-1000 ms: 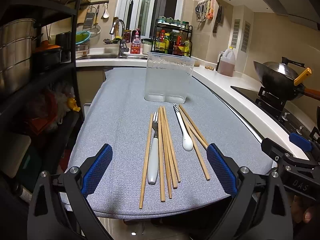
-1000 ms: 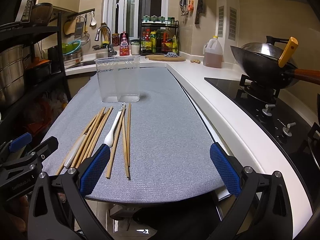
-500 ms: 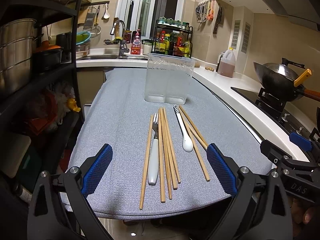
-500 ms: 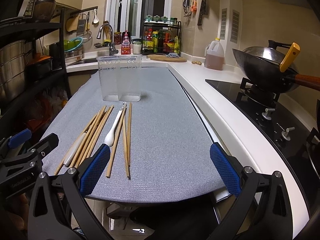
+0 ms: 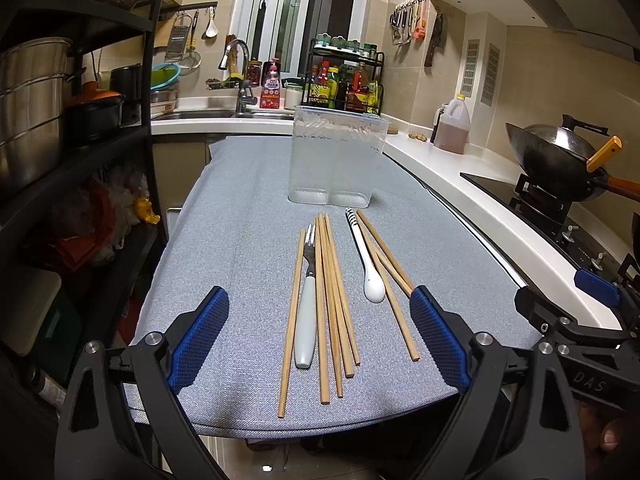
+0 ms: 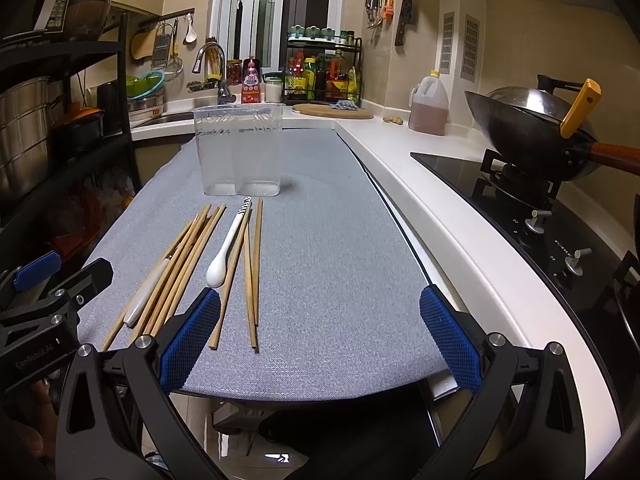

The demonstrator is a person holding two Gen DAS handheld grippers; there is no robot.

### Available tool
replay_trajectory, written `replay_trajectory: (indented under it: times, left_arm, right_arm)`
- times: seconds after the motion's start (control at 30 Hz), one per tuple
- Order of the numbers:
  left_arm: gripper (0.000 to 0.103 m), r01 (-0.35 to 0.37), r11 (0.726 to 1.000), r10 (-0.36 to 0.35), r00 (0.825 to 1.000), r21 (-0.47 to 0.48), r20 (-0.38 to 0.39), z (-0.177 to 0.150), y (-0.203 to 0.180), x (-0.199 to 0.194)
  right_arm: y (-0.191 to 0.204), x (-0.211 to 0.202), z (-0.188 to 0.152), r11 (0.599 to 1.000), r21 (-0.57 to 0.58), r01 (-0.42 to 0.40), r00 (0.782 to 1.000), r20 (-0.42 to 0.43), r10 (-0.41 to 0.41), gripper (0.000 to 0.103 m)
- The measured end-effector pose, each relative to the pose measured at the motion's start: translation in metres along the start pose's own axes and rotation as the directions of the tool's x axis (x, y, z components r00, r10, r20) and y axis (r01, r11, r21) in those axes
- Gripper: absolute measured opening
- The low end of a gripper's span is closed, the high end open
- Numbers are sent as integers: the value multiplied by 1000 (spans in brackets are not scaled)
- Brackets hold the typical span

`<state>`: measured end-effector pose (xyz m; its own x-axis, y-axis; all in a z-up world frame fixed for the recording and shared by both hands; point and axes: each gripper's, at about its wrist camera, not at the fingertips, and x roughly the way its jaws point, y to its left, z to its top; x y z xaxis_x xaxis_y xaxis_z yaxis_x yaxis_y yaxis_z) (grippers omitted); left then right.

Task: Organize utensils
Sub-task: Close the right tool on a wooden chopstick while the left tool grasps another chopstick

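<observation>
A dark round-bottomed wok point(image 6: 528, 136) with a yellow handle sat on the black glass hob point(image 6: 520, 208) to the right. A translucent plastic jug of brown liquid point(image 6: 428, 108) stood on the white counter point(image 6: 400, 140) near the corner. Beside the chrome tap point(image 5: 236, 72), a black wire rack of sauce bottles point(image 5: 346, 80) stood before the window. Steel pots point(image 5: 28, 104) filled the black shelf unit at left.

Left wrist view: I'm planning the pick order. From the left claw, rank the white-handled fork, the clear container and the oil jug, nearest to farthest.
1. White-handled fork: nearest, on the grey mat, ahead of the open left claw.
2. Clear container: mid-distance, upright at the mat's far end.
3. Oil jug: farthest, on the white counter, far right.
</observation>
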<state>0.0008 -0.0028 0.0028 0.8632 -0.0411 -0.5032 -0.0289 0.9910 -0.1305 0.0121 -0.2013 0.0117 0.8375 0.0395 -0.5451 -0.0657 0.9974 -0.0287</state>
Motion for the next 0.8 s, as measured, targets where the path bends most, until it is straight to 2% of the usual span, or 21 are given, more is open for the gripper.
replay_trajectory:
  times: [0.07, 0.1, 0.13, 0.2, 0.3, 0.43, 0.6, 0.7, 0.8]
  left_arm:
    - [85, -2, 1000, 2, 1000, 0, 0, -1, 0, 0]
    - [80, -5, 1000, 5, 1000, -3, -8, -1, 1, 1]
    - [76, -5, 1000, 5, 1000, -8, -16, -2, 3, 3]
    - [66, -14, 1000, 13, 999, -21, -43, -3, 7, 8]
    - [52, -33, 999, 31, 996, -26, -86, -8, 14, 17]
    - [35, -51, 998, 44, 987, -45, -155, -15, 23, 32]
    - [32, -65, 996, 52, 975, -57, -217, -25, 31, 46]
    - [28, -65, 996, 48, 969, -63, -244, -30, 32, 53]
    - [25, -67, 996, 52, 965, -50, -255, -34, 30, 55]
  right_arm:
    - [0, 2, -2, 1000, 4, -6, 1000, -2, 6, 97]
    - [-1, 4, -2, 1000, 7, -11, 1000, -4, 11, 97]
    - [0, 7, -3, 1000, 10, -16, 1000, -4, 16, 93]
    - [2, 13, -5, 1000, 9, -28, 1000, -10, 28, 77]
    - [5, 28, -9, 997, 22, -70, 997, -33, 71, 66]
    - [12, 56, -11, 991, 30, -131, 988, -74, 133, 56]
    - [11, 98, -13, 983, 83, -165, 973, -151, 176, 42]
    - [19, 115, -17, 976, 64, -207, 957, -196, 215, 39]
    - [29, 113, -18, 979, 7, -203, 960, -196, 200, 39]
